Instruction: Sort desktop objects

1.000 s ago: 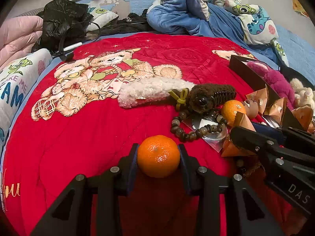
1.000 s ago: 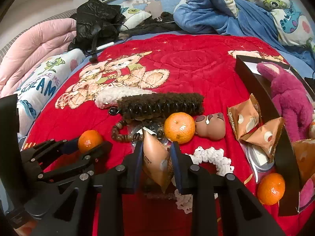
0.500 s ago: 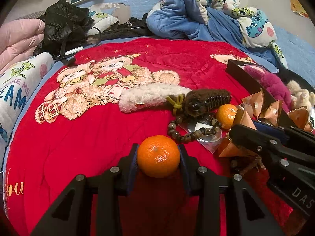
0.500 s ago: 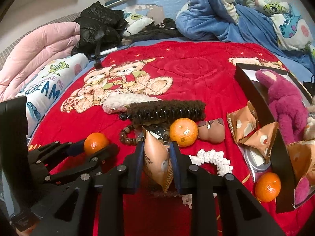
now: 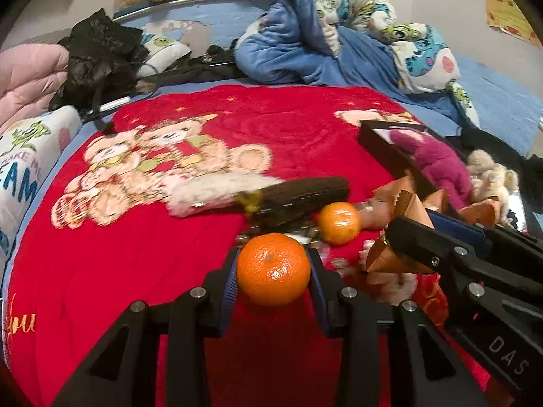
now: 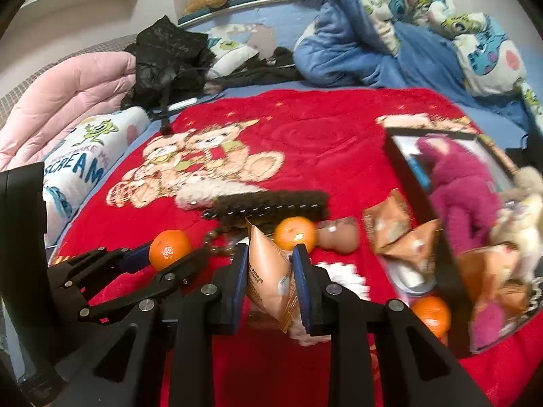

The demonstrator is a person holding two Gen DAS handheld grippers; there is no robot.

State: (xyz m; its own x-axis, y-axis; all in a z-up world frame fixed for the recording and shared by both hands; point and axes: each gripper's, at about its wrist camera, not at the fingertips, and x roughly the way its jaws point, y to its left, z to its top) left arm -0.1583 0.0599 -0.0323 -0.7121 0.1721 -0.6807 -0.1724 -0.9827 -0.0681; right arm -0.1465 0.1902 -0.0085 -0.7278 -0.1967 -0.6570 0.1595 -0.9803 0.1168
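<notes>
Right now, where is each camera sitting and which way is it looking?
Left wrist: sits on the left gripper, looking forward and down across the red blanket; its fingers clamp a mandarin, and the right gripper shows at right.
Right wrist: sits on the right gripper, same direction; its fingers squeeze a snack packet, and the left gripper shows at left.
Shared: blanket, loose mandarin, brown hair clip, black box with pink plush toy.

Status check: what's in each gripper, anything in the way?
Left gripper shut on tangerine. Right gripper shut on snack packet. Nothing blocking either.
</notes>
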